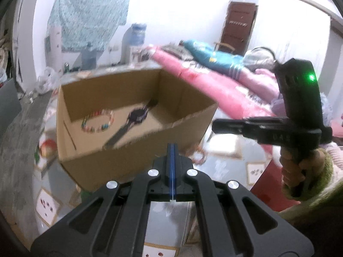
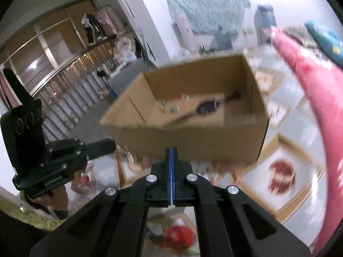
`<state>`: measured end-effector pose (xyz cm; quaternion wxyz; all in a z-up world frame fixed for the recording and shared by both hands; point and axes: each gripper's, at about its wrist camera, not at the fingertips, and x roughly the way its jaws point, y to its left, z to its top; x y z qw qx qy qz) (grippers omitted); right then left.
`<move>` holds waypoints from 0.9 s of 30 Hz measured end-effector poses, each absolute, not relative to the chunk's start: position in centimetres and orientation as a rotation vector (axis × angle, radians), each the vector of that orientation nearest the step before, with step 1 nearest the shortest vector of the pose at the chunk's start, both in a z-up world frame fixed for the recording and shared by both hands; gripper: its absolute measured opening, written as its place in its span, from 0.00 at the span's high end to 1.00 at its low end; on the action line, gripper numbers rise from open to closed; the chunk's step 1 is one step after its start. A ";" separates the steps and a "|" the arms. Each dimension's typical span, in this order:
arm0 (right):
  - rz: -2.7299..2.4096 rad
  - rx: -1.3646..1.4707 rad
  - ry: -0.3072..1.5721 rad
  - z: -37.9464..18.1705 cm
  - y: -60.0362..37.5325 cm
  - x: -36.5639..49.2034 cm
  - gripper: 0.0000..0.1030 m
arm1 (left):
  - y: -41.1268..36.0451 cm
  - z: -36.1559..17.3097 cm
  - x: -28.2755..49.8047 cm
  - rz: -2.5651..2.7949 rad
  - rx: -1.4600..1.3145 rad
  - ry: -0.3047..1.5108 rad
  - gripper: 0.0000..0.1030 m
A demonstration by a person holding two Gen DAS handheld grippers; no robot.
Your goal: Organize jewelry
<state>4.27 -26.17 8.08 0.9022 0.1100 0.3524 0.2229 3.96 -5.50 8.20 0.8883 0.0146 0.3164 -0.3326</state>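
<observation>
An open cardboard box (image 1: 188,126) (image 2: 186,141) stands on a patterned mat. On its floor lie a bracelet of coloured beads (image 1: 97,121) (image 2: 173,107) and a dark wristwatch (image 1: 137,115) (image 2: 206,106) with its strap stretched out. My left gripper (image 1: 172,147) is shut, blue pads together, nothing between them, hanging just in front of the box's near wall. My right gripper (image 2: 172,151) is likewise shut and empty, before the box's near wall. Each gripper shows in the other's view: the right one (image 1: 216,126) at the box's right, the left one (image 2: 111,146) at its left.
A pink quilt (image 1: 214,81) (image 2: 317,90) with a teal bundle lies right of the box. The mat (image 1: 220,165) (image 2: 285,175) bears picture squares. A water dispenser (image 1: 134,42) and a metal railing (image 2: 70,81) stand behind. A hand in a green sleeve (image 1: 308,171) holds the right gripper.
</observation>
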 end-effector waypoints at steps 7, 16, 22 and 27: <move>0.526 0.242 0.656 12.3 -26.5 7.1 1.00 | -5.1 12.9 5.8 -0.739 0.024 0.562 1.00; 0.571 0.308 0.764 10.4 -26.5 13.5 1.00 | -6.0 11.6 12.2 -0.722 -0.016 0.670 1.00; 0.548 0.286 0.838 8.1 -26.4 16.7 1.00 | -6.8 8.3 15.7 -0.691 -0.025 0.776 1.00; 0.510 0.251 0.871 7.0 -26.2 18.3 1.00 | -7.1 6.1 17.6 -0.631 0.010 0.843 0.99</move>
